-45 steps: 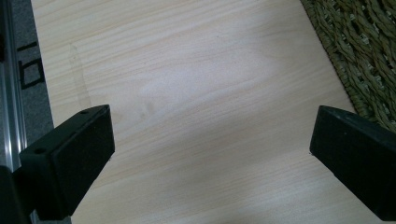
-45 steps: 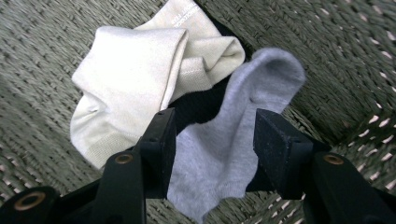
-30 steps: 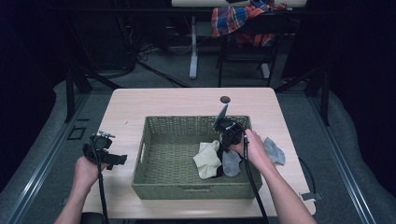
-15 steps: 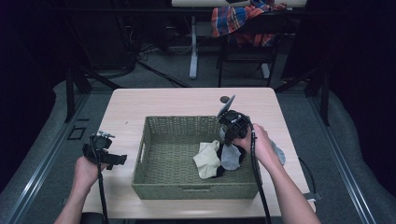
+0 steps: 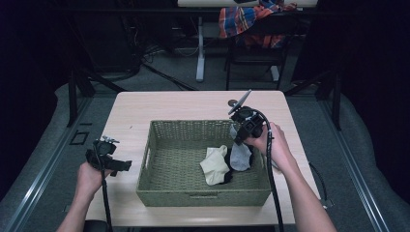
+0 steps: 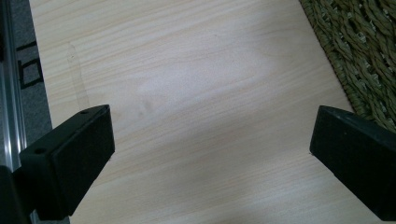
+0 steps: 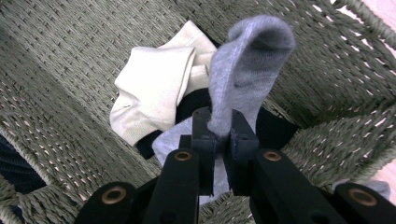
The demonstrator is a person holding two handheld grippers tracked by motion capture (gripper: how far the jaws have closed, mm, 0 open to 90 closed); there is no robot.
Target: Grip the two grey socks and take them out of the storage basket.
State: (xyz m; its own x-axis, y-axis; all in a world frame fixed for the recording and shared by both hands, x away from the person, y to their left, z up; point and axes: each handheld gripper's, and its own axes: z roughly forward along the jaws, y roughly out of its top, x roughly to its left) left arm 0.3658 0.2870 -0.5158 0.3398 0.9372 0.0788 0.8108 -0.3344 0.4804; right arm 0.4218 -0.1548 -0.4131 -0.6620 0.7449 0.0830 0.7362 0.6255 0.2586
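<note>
- Since the earlier frame the right gripper point(image 5: 240, 140) has come up and back toward the far right corner of the wicker basket point(image 5: 164, 191); the grey sock point(image 5: 240, 155) has risen with it and now hangs stretched below the jaws.
- Left gripper point(image 5: 124, 166): no shift from the earlier frame, parked over bare table to the left of the basket.
- Right gripper, its own view: jaws almost fully closed, pinching a fold of the grey sock point(image 7: 243, 70). The cloth loops up ahead of the jaw tips and droops back down between them.
- Beneath and just left of those jaws: a cream sock point(image 7: 156, 91) lying on the basket floor, with a dark garment point(image 7: 194, 105) partly under it and under the grey sock.
- Left gripper point(image 6: 212, 154), its own view: jaws spread wide, nothing between them, light wood-grain table point(image 6: 187, 93) below; basket weave point(image 6: 364, 51) off beyond its right jaw.
- Surface: pale wooden table point(image 5: 193, 104), basket centred on it, a small dark round object point(image 5: 232, 102) just behind the right gripper.
- Room: dark, grey floor, table legs and cables behind, a plaid cloth point(image 5: 246, 21) over a chair at the back.
</note>
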